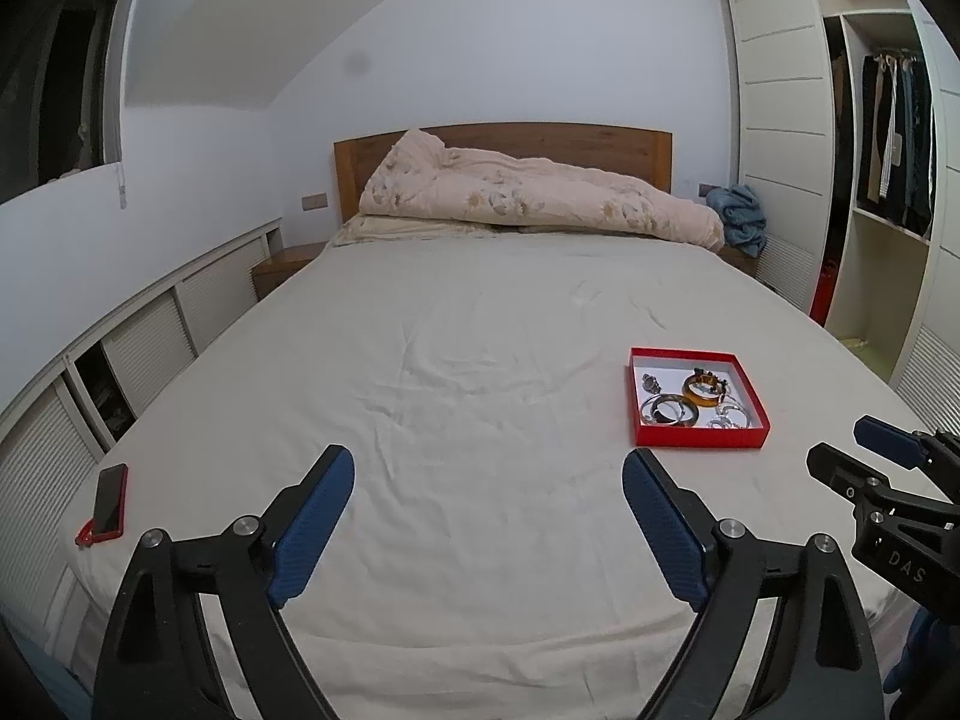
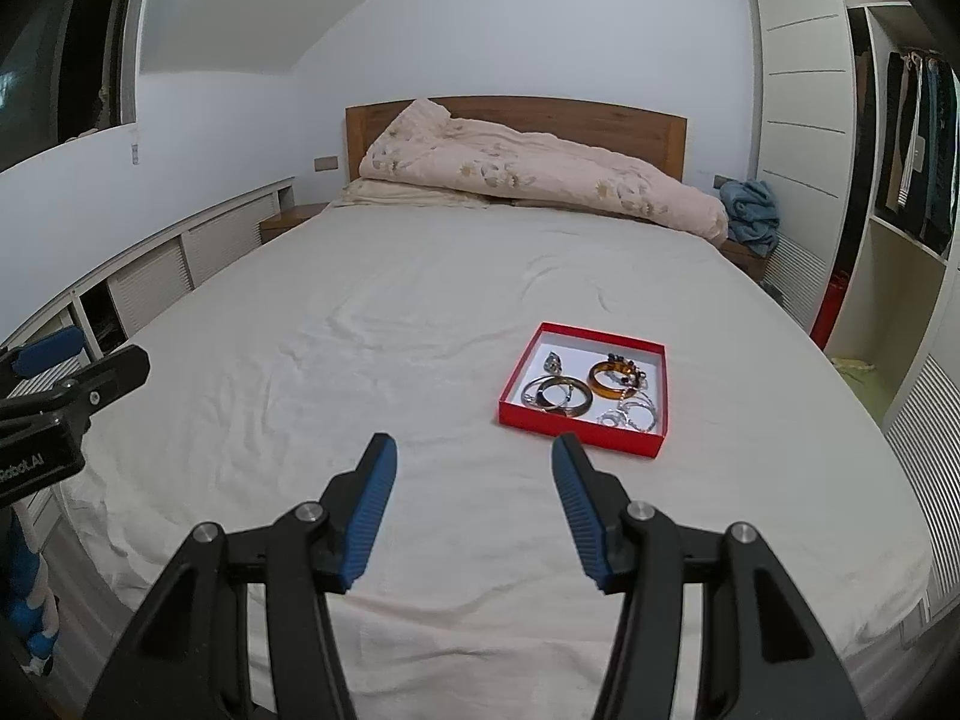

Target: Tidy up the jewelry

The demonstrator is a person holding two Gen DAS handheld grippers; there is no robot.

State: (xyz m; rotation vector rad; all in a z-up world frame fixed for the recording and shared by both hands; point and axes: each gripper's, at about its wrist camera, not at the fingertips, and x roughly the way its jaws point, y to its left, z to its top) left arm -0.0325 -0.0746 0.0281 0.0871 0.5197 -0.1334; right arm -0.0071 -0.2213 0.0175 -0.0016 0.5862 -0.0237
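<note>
- Red box (image 2: 581,438) sits on the bed (image 2: 360,360), holding the jewelry (image 2: 612,377): bangles and chains.
- Just short of the box, the right gripper (image 2: 474,462) hangs released, empty.
- Farther from the box, the left gripper (image 1: 487,471) gapes wide, empty.
- Judged: either no sorting has begun or it is done; next comes reaching into the box.

You face a bed (image 2: 480,312) under a pale sheet, its wooden headboard (image 2: 600,120) at twelve o'clock against a white wall (image 2: 480,30) with a floral duvet (image 2: 540,180) bunched there. Louvred cabinets (image 2: 156,282) line nine o'clock; an open wardrobe (image 2: 900,138) (clothes hanging inside) stands at two o'clock.
</note>
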